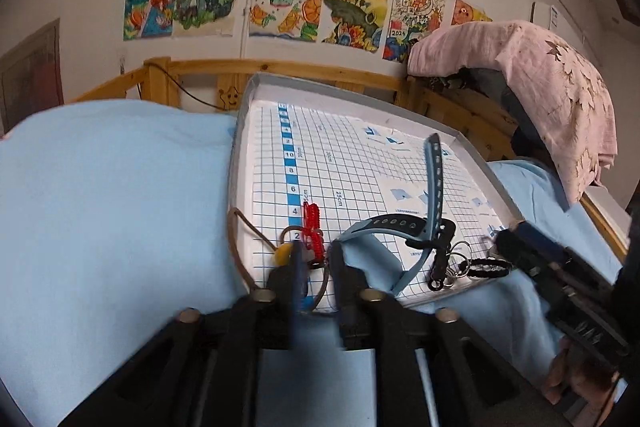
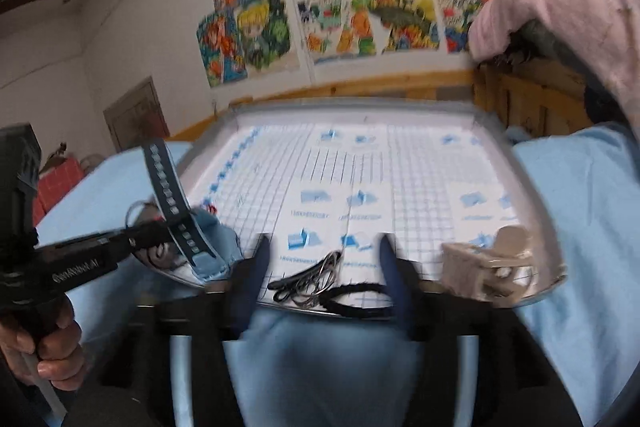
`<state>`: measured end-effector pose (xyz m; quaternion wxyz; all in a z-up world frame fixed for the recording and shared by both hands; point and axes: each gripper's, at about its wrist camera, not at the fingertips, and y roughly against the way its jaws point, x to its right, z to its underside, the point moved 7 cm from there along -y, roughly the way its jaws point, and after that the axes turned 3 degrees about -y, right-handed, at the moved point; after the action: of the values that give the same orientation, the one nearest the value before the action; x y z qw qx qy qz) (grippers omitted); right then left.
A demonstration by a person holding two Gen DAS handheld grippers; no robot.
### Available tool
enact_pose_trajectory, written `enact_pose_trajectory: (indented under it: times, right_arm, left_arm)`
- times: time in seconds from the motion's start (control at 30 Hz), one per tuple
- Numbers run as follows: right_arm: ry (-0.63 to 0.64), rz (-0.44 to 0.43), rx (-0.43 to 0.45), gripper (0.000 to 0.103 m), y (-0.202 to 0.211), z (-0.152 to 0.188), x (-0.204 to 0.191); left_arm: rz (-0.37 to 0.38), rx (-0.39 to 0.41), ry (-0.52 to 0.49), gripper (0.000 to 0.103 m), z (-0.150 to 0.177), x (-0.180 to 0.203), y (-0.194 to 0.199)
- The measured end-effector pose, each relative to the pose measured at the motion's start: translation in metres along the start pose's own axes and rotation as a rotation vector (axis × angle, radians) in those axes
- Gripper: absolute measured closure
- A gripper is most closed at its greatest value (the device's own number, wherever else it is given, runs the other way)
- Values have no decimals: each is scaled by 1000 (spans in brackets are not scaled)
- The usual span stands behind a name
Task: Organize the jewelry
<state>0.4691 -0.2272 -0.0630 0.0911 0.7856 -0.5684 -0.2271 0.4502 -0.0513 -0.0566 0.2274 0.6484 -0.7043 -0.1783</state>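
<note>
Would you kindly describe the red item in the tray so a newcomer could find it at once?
Start at the shallow grid-printed tray lying on the light blue sheet. Along its near edge, just beyond the left gripper, lies a short red braided cord beside the column of blue numbers. It is the only red piece; the watch strap is grey-blue and the key rings are metal.

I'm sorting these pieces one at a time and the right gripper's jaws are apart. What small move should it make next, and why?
Probably ease the right gripper forward and slightly down, then close on the black braided cord. Its jaws stand open with nothing pressed between them, and the cord, beside a cluster of key rings, lies at the tray's near rim right between the fingers. The picture is blurred, so go slowly.
</note>
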Motion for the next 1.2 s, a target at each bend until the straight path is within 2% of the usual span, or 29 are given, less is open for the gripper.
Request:
enact_pose_trajectory:
  times: [0.03,0.1,0.17,0.23,0.3,0.33,0.37,0.4,0.5,0.67,0.87,1.2]
  right_arm:
    - [3,5,18,48,7,-2,1]
    - [7,18,41,48,17,-4,3]
    - [7,32,77,47,30,-7,4]
    - [11,40,112,41,45,-8,3]
    - [27,48,148,37,60,-11,0]
    - [33,49,162,34,66,-12,-2]
    - [38,50,178,28,73,-14,-4]
    - [39,53,197,25,82,-16,-5]
    - [24,50,261,11,106,-20,-9]
    - [49,69,359,3,145,-23,-19]
    - [90,59,434,3,192,-19,-38]
    - [102,36,452,2,267,13,-61]
  left_arm:
    - [-3,9,5,65,-1,-1,2]
    - [20,52,24,53,-2,-2,14]
    - [-12,89,15,37,-6,-3,25]
    - [-20,124,-5,31,-9,0,37]
    - [-15,158,-8,20,-10,1,51]
    - [-16,175,-9,11,-12,0,57]
    - [-22,199,-13,3,-12,1,65]
    - [-26,226,-15,1,-12,1,74]
    - [-27,296,-12,0,-12,0,100]
    - [-27,375,-23,0,-6,0,144]
    - [-31,444,-28,0,15,4,193]
    - [-30,467,7,0,62,2,247]
